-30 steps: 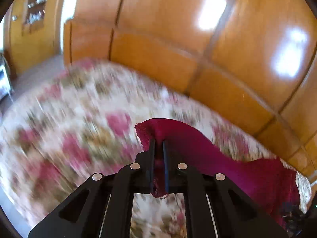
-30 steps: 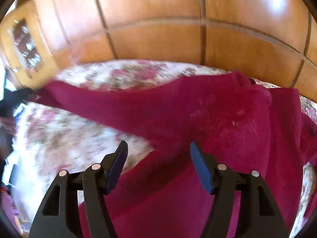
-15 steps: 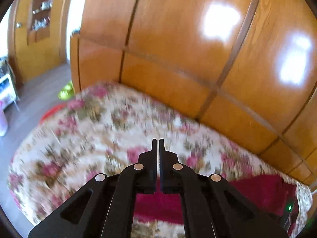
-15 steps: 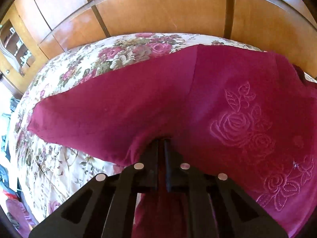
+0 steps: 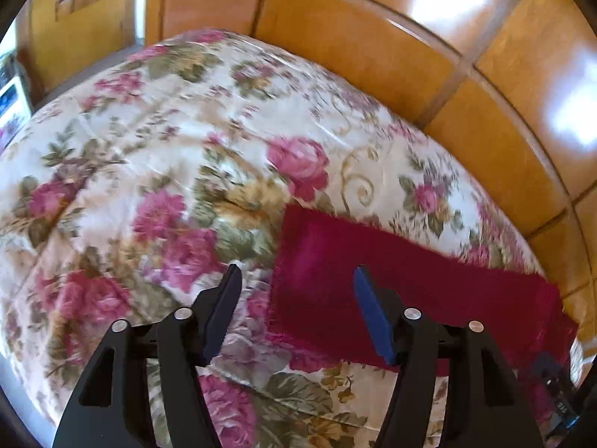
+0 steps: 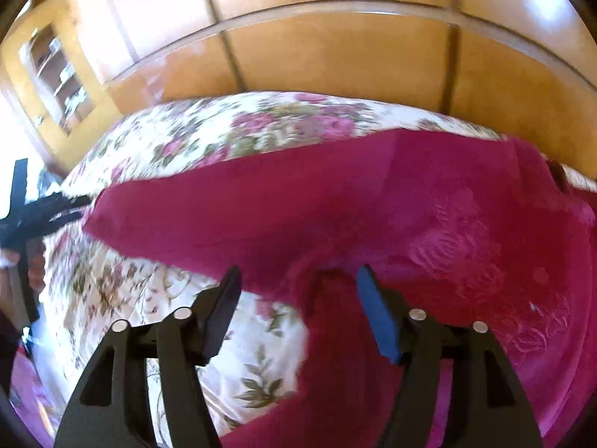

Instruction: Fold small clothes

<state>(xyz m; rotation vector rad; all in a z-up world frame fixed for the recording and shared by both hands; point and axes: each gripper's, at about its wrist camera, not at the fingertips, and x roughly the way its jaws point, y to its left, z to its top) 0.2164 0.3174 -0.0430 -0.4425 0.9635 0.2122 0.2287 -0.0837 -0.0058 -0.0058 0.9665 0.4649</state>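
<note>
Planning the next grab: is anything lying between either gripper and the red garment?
Nothing visible. The left gripper hangs open over the red garment edge on the floral bedspread; the right gripper is open directly above the cloth.

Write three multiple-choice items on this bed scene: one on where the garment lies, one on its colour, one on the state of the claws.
1. Where does the crimson garment lie?
A. On the floral bedspread
B. On the floor
C. Over the wooden headboard

2. What colour is the embroidered rose motif?
A. White
B. Crimson, like the cloth
C. Green

3. How do the left claw and right claw stand?
A. Both shut on cloth
B. One open, one shut
C. Both open

Answers: 1 A, the cloth is spread on the flowered cover; 2 B, the stitching matches the fabric; 3 C, a wide gap shows between each pair of fingers.
</note>
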